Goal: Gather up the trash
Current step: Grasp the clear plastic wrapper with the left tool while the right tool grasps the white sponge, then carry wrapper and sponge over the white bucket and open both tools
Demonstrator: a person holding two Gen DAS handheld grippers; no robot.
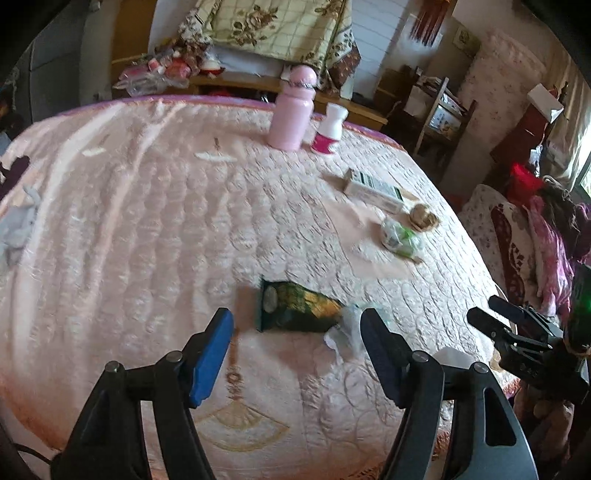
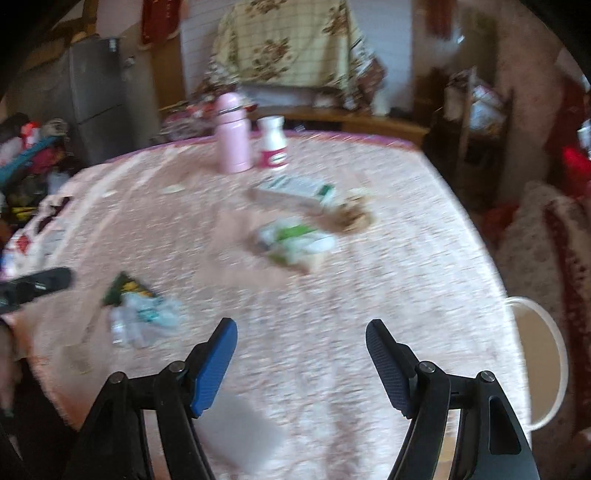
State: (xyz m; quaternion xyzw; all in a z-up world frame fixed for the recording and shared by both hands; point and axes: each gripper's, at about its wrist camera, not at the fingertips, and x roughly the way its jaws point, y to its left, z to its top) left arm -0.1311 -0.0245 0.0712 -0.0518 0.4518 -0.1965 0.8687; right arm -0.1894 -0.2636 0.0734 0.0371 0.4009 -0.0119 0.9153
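The pink quilted bed (image 1: 147,229) lies bare toward 9 o'clock, its far edge at 12 behind the pink bottle (image 1: 291,110). The left gripper (image 1: 297,325) is spread wide, gripping nothing, with the green snack wrapper (image 1: 295,308) just beyond its fingertips. The right gripper (image 2: 301,332) gapes empty; a white bucket (image 2: 546,354) sits off the edge at 3.

Pink quilted bed (image 1: 155,229), floral blanket (image 1: 280,29), wooden shelf (image 1: 439,110) beyond.

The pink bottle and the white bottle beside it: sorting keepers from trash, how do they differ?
The pink bottle is taller and all pink with a rounded cap; the white bottle is shorter, white with a magenta label and a flat cap. Both stand upright, side by side, at the bed's far edge.
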